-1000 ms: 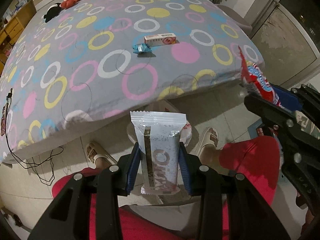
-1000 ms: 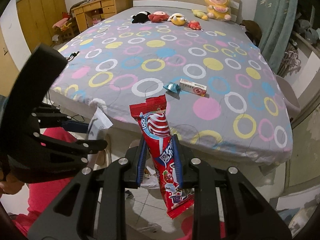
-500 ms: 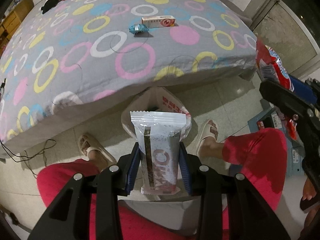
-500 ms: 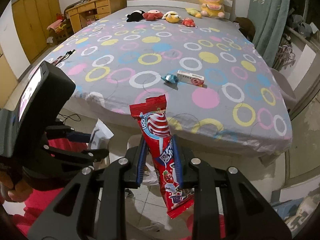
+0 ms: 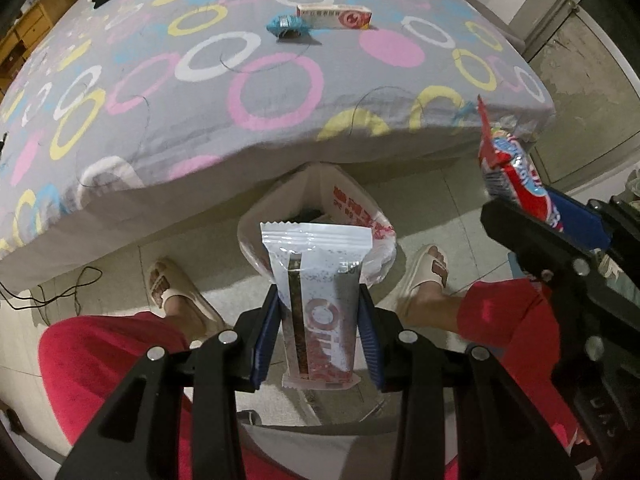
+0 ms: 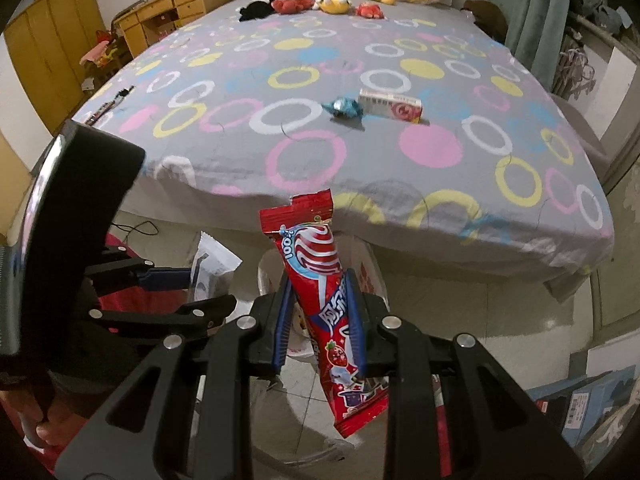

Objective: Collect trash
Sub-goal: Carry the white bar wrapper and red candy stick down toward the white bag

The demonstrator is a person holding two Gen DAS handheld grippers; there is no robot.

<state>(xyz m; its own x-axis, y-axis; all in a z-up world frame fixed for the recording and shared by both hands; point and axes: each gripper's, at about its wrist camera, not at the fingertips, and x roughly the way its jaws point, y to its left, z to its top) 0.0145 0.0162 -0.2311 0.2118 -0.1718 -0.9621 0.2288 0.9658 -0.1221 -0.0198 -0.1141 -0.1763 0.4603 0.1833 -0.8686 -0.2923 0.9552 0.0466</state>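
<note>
two wrappers in my grippers, above a bag by the bed

my left gripper point(image 5: 318, 332) has its jaws squeezed on a white wrapper point(image 5: 318, 280), and my right gripper point(image 6: 318, 320) has its jaws squeezed on a red wrapper point(image 6: 320, 280). both hang over the open white plastic bag point(image 5: 360, 208) on the pale tile floor point(image 5: 460, 208), just beside the bed edge. the big bed point(image 6: 400, 184) has a grey sheet with pink, yellow, white and blue rings. a blue crumpled wrapper point(image 6: 344, 107) and a small white box point(image 6: 390, 105) lie on it, touching or nearly so. soft toys point(image 6: 332, 2) sit at the far end. yellow wood drawers point(image 6: 168, 12) stand on the left, a green curtain point(image 6: 532, 4) on the right.
</note>
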